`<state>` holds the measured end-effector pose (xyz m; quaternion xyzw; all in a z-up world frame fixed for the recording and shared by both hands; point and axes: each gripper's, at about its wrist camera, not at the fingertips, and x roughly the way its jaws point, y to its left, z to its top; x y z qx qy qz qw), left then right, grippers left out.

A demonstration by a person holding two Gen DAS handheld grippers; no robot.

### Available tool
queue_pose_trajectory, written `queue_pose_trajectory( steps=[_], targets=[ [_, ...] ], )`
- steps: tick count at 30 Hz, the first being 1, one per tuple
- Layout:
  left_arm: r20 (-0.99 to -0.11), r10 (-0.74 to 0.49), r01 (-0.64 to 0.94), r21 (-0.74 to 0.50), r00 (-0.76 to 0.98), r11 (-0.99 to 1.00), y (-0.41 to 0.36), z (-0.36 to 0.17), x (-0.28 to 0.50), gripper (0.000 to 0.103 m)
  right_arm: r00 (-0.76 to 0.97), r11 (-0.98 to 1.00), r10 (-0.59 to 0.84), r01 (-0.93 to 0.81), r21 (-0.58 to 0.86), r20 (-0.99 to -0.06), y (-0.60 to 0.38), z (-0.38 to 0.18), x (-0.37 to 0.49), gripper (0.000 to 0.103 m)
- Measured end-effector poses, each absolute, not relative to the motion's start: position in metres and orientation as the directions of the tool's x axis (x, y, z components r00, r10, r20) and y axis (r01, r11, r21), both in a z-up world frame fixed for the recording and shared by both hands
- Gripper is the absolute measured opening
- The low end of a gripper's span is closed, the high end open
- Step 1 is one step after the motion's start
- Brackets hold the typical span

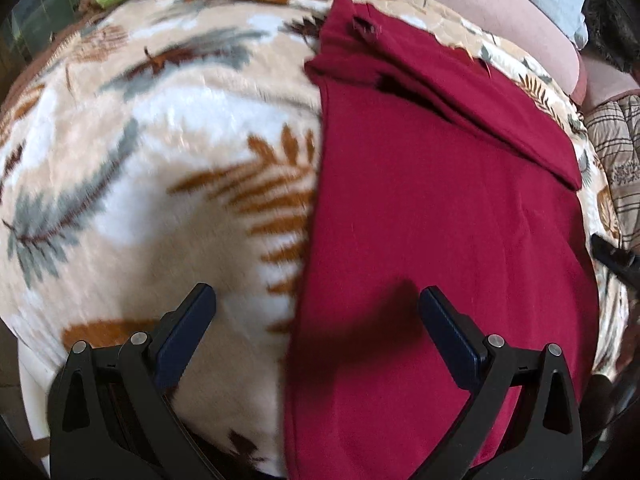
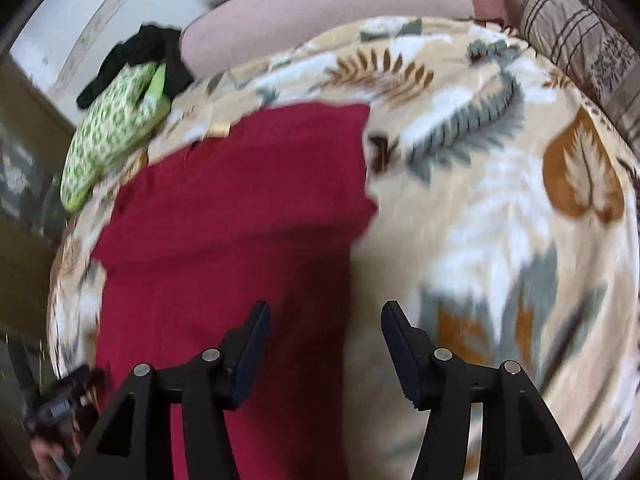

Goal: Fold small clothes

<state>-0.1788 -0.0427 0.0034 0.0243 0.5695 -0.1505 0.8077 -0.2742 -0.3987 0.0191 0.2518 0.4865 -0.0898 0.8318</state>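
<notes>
- Left wrist view: the left gripper [image 1: 318, 300] hangs with jaws apart and empty over the long left edge of the dark red garment [image 1: 420, 220], which lies partly folded on the leaf-print blanket [image 1: 140, 140]. It looks soft, light and limp.
- Right wrist view: the right gripper [image 2: 325, 316] has jaws apart and empty above the garment's right edge [image 2: 356, 272]; pinching an edge or corner seems best.

One red garment [image 1: 432, 208], one green patterned cloth [image 2: 116, 140], one leaf-print blanket [image 1: 160, 140].

Both tools were matte black plastic, all angular struts with triangular cut-outs. The left gripper [image 1: 316, 300] carried dark navy pads on its fingers [image 1: 188, 320], silver round rivets at the pivots. Same build on the right gripper [image 2: 325, 316]: navy pads, ridged edges, silver rivets.
</notes>
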Motion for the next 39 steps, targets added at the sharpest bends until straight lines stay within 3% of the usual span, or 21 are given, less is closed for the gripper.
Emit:
queue_pose_trajectory(
  steps=[2,5,6,11,14,16,17,18,20,39],
  targets=[
    [-0.927,-0.196,0.275,-0.108,0.32,0.955,-0.043,0.004,-0.184,0.102,0.491,0.87,0.11,0.373,0.323,-0.864,-0.389,0.006,-0.276,0.053],
    [-0.929,-0.195,0.272,-0.108,0.316,0.956,-0.039,0.004,-0.192,0.102,0.489,0.899,0.045,0.361,0.249,-0.871,-0.38,0.0,-0.278,0.013],
    [-0.93,-0.19,0.271,-0.103,0.316,0.957,-0.038,0.003,-0.195,0.102,0.49,0.907,0.018,0.359,0.22,-0.872,-0.378,0.002,-0.28,0.009],
    [-0.933,-0.174,0.273,-0.086,0.315,0.958,-0.033,0.0,-0.206,0.102,0.44,0.854,-0.098,0.498,0.152,-0.893,-0.405,-0.002,-0.304,0.004],
    [-0.936,-0.185,0.286,-0.096,0.3,0.953,-0.03,0.001,-0.214,0.102,0.521,0.801,0.073,0.478,0.361,-0.851,-0.411,0.009,-0.325,0.004],
    [-0.939,-0.204,0.298,-0.118,0.275,0.947,-0.027,0.0,-0.22,0.102,0.547,0.801,0.104,0.449,0.396,-0.83,-0.402,0.022,-0.341,0.007],
    [-0.941,-0.21,0.303,-0.126,0.265,0.945,-0.025,0.0,-0.224,0.102,0.548,0.809,0.103,0.44,0.391,-0.83,-0.397,0.027,-0.349,0.015],
    [-0.944,-0.211,0.308,-0.128,0.253,0.943,-0.023,-0.002,-0.229,0.102,0.544,0.817,0.11,0.427,0.387,-0.832,-0.389,0.03,-0.356,0.035],
    [-0.949,-0.208,0.316,-0.127,0.236,0.94,-0.019,-0.004,-0.236,0.102,0.523,0.821,0.169,0.395,0.413,-0.835,-0.373,0.03,-0.372,0.06],
    [-0.952,-0.211,0.321,-0.133,0.222,0.938,-0.005,-0.008,-0.272,0.102,0.422,0.818,0.203,0.423,0.39,-0.883,-0.344,0.003,-0.422,0.061]
  ],
)
